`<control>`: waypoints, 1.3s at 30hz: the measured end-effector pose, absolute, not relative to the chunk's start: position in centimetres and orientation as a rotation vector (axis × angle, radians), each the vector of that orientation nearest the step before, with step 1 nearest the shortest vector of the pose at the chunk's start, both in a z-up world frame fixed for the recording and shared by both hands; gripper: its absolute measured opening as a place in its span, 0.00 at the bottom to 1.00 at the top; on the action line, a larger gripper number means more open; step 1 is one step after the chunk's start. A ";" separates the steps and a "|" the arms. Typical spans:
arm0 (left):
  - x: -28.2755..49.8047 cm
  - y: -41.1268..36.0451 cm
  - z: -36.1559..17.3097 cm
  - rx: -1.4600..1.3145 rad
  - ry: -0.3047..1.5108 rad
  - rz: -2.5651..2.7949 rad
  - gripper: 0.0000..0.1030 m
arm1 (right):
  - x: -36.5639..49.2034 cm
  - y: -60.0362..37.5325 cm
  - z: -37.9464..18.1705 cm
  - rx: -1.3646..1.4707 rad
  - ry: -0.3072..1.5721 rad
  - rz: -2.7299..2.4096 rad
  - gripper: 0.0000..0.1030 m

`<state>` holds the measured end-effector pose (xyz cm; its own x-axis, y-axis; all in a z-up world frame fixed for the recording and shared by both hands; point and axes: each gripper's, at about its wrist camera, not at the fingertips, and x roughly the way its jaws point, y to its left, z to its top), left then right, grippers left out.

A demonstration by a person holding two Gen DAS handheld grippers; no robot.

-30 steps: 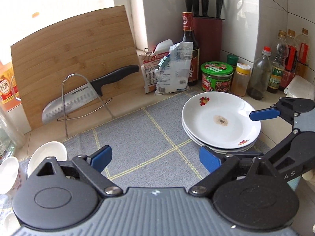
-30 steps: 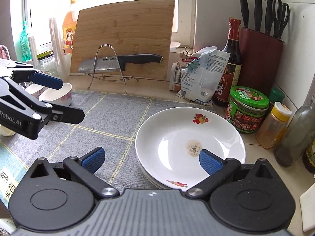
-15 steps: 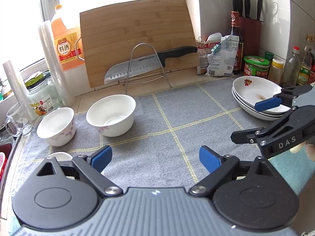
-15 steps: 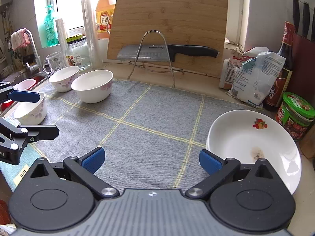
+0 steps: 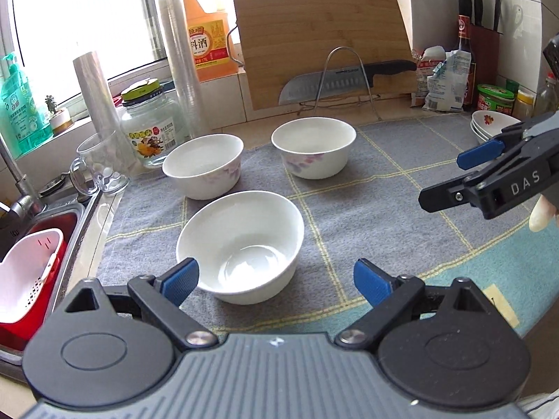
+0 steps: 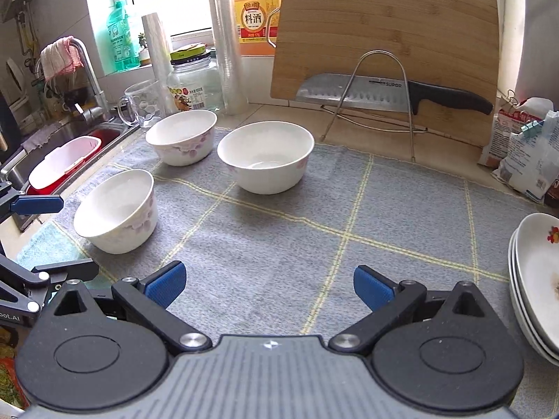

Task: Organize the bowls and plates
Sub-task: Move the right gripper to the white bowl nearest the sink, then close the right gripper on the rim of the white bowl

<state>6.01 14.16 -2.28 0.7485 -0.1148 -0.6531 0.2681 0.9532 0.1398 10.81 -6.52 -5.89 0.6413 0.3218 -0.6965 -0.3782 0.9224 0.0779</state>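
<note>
Bowls first: three white bowls with faint pink flower print sit apart on the grey checked mat, nearest bowl [image 5: 241, 244] just ahead of the left gripper [image 5: 276, 279], its rim near the left pad but not pinched. Second bowl [image 5: 204, 164] and third bowl [image 5: 314, 152] stand further back, near each other, not touching. Plate stack [image 6: 534, 279] sits at the mat's right edge, well apart from the bowls, top plate showing a small brownish mark. Left gripper is spread wide, nothing between the pads. Right gripper [image 6: 269, 284] is also spread and empty, hanging over bare mat [image 6: 314, 209] between bowls and plates. Behind on the surface: bamboo cutting board [image 6: 384, 35] with a knife [image 6: 384, 94] on a wire stand, glass jar [image 5: 148, 129], glass mug [image 5: 99, 162], cooking wine jug [image 5: 206, 31], sink [image 5: 38, 244] at left holding a red and white basket. Step looks like the plates being done and bowls up next, none nested yet. Next move likely needs the left gripper lowered over the nearest bowl's rim, one pad inside and one outside the wall, then closed firmly. Glazed wall may slip if the pinch is shallow.
</note>
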 end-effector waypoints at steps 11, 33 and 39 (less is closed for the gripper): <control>8.2 18.3 -5.2 0.238 0.703 -0.289 0.92 | 12.5 1.2 -5.3 -0.105 0.786 0.517 1.00; 9.3 19.2 -5.7 0.265 0.668 -0.441 0.82 | 17.0 8.4 -7.4 -0.085 0.870 0.717 0.82; 9.3 18.8 -5.3 0.277 0.684 -0.445 0.82 | 17.0 8.3 -7.3 -0.077 0.875 0.712 0.81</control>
